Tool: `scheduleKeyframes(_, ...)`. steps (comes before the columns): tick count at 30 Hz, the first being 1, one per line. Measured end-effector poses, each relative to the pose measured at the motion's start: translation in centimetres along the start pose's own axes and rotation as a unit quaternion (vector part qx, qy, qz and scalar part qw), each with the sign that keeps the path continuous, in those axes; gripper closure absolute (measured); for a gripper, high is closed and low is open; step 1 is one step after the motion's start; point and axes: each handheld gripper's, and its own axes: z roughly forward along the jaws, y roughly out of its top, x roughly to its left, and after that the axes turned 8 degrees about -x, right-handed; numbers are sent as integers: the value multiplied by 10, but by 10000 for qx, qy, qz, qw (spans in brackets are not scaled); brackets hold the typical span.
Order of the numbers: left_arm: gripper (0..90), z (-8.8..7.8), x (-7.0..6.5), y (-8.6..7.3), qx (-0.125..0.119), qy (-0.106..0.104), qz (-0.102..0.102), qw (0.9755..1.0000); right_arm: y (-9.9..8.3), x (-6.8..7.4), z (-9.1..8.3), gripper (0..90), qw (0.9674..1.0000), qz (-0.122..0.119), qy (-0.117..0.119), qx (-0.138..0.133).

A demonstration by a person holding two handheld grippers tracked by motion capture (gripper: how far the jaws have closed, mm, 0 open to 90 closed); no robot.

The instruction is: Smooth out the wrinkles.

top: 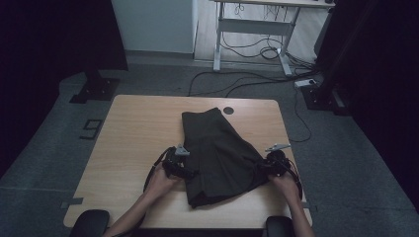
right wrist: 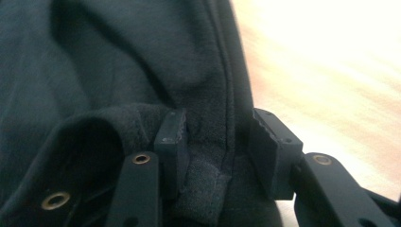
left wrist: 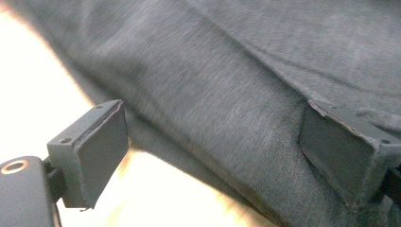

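The dark skirt (top: 220, 155) is lying on the tabletop (top: 133, 138); the left tool (left wrist: 213, 156) is gaping wide at its edge, the right tool (right wrist: 217, 146) straddling the hem, parted, probably to fold it.

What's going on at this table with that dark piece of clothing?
A person is working a dark skirt spread on a wooden table, a hand-held gripper at each side. The left gripper has its jaws wide open over the cloth. The right gripper has a fold of the hem between its jaws, partly open.
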Motion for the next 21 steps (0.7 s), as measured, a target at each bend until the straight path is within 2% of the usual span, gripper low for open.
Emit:
scheduleKeyframes(6,88,-15,24,-10,-16,276,-93,9996,-8,35,-8,566,9991,-295,297,-51)
scheduleKeyframes(9,89,-23,36,-12,36,549,-75,9985,-9,56,-11,562,9975,-498,504,-4)
scheduleKeyframes(11,91,-27,45,-15,59,726,-154,9972,-11,69,-12,555,9954,-650,700,-13)
scheduleKeyframes(13,93,-30,51,-19,42,731,-298,9969,-11,77,-13,530,9941,-733,803,-4)
scheduleKeyframes(16,106,-35,54,-23,15,652,-413,9970,-10,77,-17,384,9943,-582,888,128)
scheduleKeyframes(18,109,-39,53,-22,42,653,-385,9971,-11,71,-23,354,9944,-453,943,158)
scheduleKeyframes(21,106,-48,53,-16,38,720,-275,9970,-9,61,-39,329,9945,-309,998,0)
